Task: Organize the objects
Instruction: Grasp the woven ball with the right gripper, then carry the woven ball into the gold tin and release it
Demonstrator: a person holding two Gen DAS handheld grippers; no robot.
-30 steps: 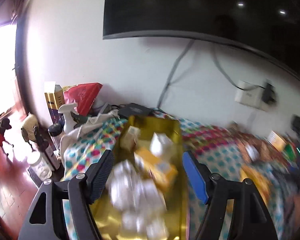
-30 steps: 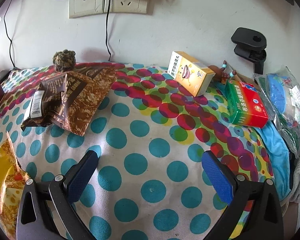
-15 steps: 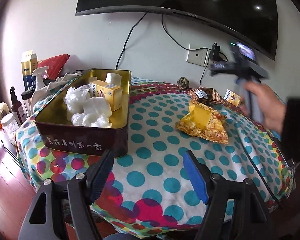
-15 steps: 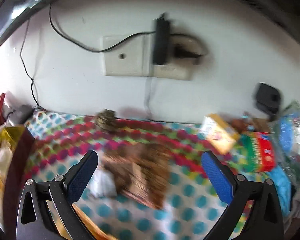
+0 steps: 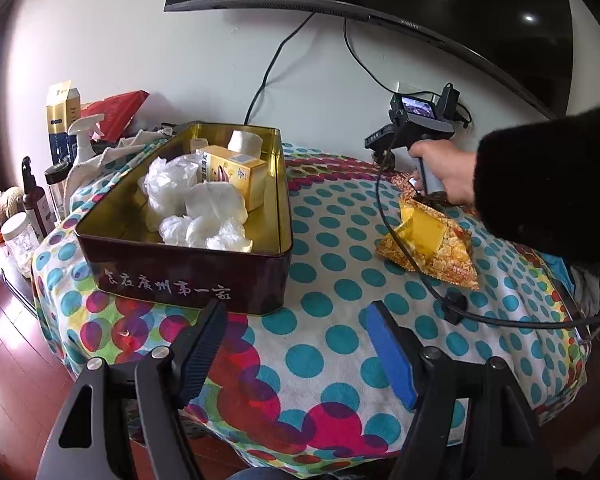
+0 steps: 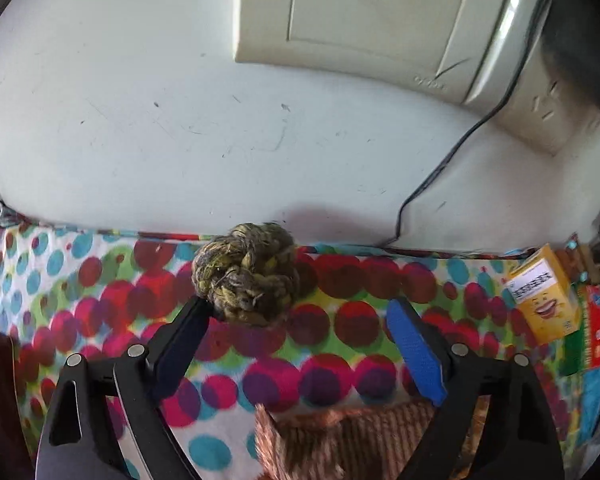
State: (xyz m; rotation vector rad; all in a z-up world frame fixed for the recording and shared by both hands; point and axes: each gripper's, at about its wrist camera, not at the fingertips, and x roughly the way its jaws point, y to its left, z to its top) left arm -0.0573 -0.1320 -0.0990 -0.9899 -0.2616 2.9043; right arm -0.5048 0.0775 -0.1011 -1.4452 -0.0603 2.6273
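- Rope ball [image 6: 246, 274] sits on the dotted cloth [image 6: 100, 300] by the wall, at twelve o'clock from our right gripper [image 6: 300, 316].
- Our right jaws, just narrowed, are not yet clenched; the left tip touches the ball.
- Our left gripper [image 5: 296, 332] hangs released, nothing between its jaws, the tin [image 5: 188, 276] at eleven o'clock.

My right gripper [image 6: 296, 316] is closing in on the knotted rope ball [image 6: 246, 274] by the wall, left pad touching it, right pad clear. Right of the ball stands a yellow carton [image 6: 544, 298]; nearer me, a brown snack bag [image 6: 352, 440].
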